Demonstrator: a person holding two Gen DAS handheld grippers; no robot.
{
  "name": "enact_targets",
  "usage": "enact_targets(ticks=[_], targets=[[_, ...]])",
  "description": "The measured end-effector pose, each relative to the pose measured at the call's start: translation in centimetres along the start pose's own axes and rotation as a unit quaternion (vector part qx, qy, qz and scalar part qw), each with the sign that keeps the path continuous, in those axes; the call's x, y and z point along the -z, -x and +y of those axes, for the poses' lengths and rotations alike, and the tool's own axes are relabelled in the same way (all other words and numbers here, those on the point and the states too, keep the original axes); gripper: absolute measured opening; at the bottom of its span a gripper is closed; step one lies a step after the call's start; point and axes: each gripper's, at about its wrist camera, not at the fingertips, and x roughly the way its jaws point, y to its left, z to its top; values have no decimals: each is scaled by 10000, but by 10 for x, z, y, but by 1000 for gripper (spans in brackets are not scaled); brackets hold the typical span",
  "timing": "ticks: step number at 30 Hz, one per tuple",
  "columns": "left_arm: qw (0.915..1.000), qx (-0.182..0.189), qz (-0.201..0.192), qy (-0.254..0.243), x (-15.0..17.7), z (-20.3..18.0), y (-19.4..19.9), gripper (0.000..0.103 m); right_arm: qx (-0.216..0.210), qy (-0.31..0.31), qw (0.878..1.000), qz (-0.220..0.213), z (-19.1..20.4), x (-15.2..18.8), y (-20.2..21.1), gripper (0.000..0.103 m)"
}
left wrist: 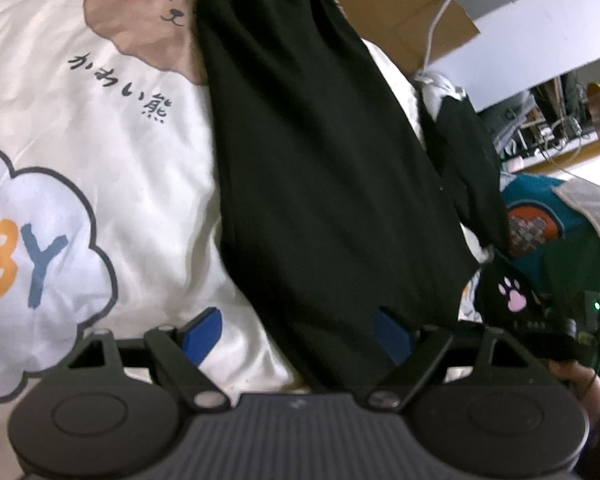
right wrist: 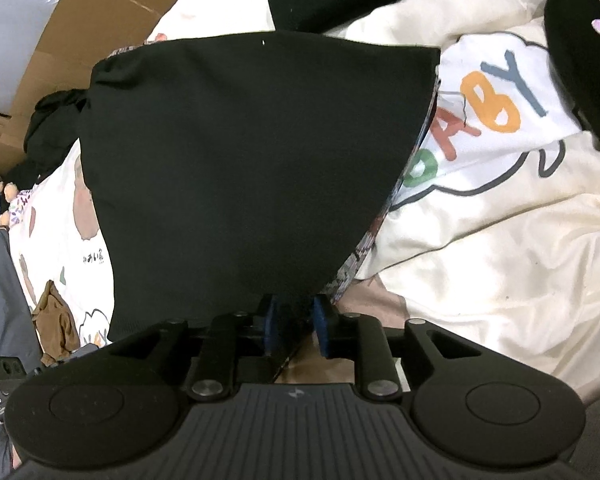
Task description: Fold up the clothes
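A black garment (left wrist: 320, 168) lies in a long folded strip on the cream printed bedsheet (left wrist: 100, 160). My left gripper (left wrist: 296, 336) is open wide at its near end. The cloth runs between the blue pads and drapes over the right pad (left wrist: 392, 336), while the left pad (left wrist: 202, 336) is bare over the sheet. In the right wrist view the black garment (right wrist: 252, 160) spreads out in front like a fan. My right gripper (right wrist: 296, 326) is shut on its near corner, which is pinched between the blue pads.
A cardboard box (left wrist: 400, 4) and a white cable (left wrist: 440, 20) lie beyond the sheet. A teal garment (left wrist: 540, 216) and a black item with a pink paw print (left wrist: 508, 292) sit at the right. A hand (left wrist: 580, 380) shows low right. More black clothes (right wrist: 48, 132) are bunched at the left.
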Motion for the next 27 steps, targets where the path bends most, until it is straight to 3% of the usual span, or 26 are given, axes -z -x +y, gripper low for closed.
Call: enact_targets(ticks=[1, 3, 4, 6, 8, 13, 16, 18, 20, 27], targets=[[10000, 18, 7, 58, -1, 1, -2, 78, 8, 0, 10000, -20, 0, -1, 1, 28], [9997, 130, 144, 168, 0, 6, -7, 48, 23, 1, 10000, -61, 0, -3, 4, 30], [9995, 154, 235, 175, 0, 7, -9, 40, 30, 1, 10000, -82, 0, -4, 5, 30], [9989, 164, 396, 170, 2, 10, -13, 14, 41, -3, 9999, -111, 0, -6, 6, 30], [9990, -2, 429, 87, 4, 13, -11, 8, 45, -13, 9999, -121, 0, -7, 6, 31], [9991, -207, 340, 178, 7, 25, 1, 9, 47, -35, 9999, -144, 0, -10, 4, 31], [9990, -301, 204, 242, 6, 30, 14, 20, 21, -31, 9999, -155, 1, -11, 3, 31], [9990, -339, 80, 268, 5, 32, 23, 35, -1, -25, 9998, -172, 1, -11, 4, 31], [9990, -352, -40, 289, 3, 34, 30, 42, -27, -23, 9998, -195, 1, -11, 6, 31], [9970, -404, -341, 565, -4, 47, 45, 55, -109, -2, 9998, -144, 1, -12, 2, 32]])
